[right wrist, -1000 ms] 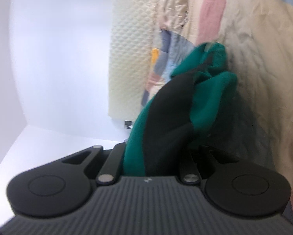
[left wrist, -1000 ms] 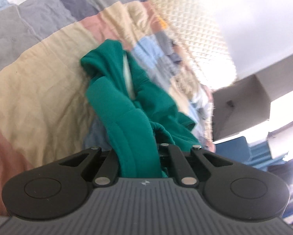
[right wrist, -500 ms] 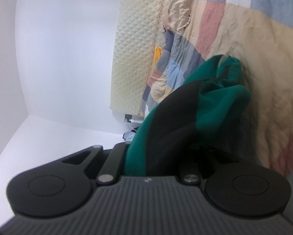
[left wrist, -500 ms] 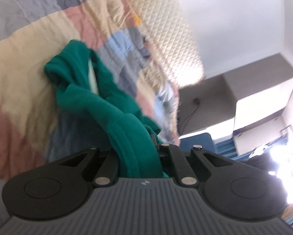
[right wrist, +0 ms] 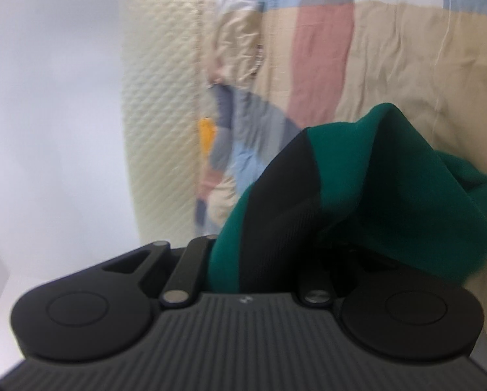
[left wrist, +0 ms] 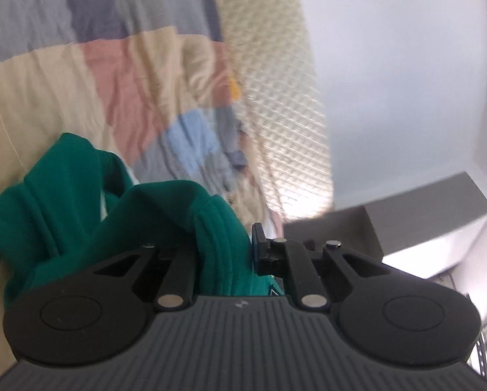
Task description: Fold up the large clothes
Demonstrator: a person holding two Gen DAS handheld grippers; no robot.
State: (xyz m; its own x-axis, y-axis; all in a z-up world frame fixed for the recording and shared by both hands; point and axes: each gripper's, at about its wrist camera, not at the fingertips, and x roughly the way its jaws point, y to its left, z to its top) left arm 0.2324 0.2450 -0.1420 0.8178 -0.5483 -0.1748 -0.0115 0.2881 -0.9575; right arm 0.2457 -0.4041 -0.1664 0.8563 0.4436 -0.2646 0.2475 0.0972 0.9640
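A green garment [left wrist: 90,215] lies bunched on a patchwork quilt [left wrist: 61,97]. In the left wrist view it fills the lower left of the frame, and a ribbed green edge runs down between the fingers of the left gripper [left wrist: 225,254]. Those jaws have just been opening a little; the blue pad [left wrist: 256,247] of the right-hand finger seems to stand just off the cloth, though blur leaves the grip unclear.

In the right wrist view the garment [right wrist: 374,189] rises at lower right, green with a black panel. The right gripper [right wrist: 256,270] is nearly closed on it, its fingertips buried in the fabric.

A cream quilted headboard [right wrist: 165,97] stands beside the quilt, before a pale wall [right wrist: 48,97].
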